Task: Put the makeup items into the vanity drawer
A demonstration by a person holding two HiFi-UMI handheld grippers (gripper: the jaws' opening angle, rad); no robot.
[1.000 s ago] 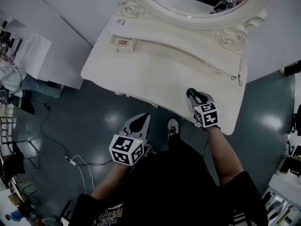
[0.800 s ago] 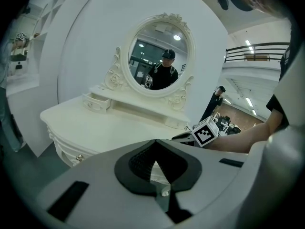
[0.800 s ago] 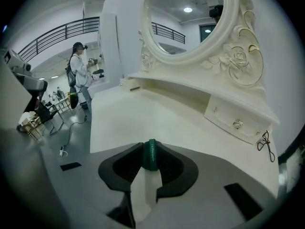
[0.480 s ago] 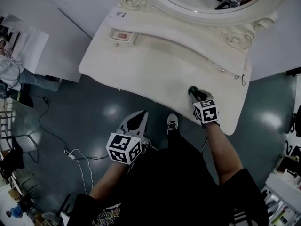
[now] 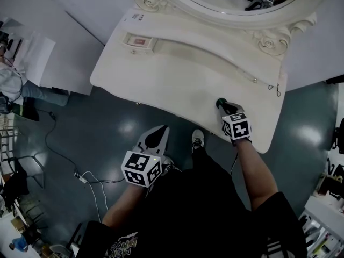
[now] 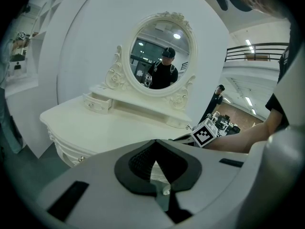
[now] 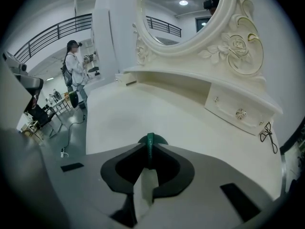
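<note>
Right gripper point(image 5: 223, 106) clamped on thin green makeup item point(image 7: 150, 144) over tabletop point(image 5: 177, 74) front right, left gripper point(image 5: 159, 137) shut and empty off the front edge; item not yet stowed, right drawer point(image 7: 233, 109) closed, small left drawer point(image 5: 141, 41) seemingly open with something reddish inside.

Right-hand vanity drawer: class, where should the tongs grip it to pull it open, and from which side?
Take the round knob on the drawer front, approaching straight on from over the tabletop. The front is otherwise nearly flat, and the knob stands out from it. The right gripper holds a green item.
</note>
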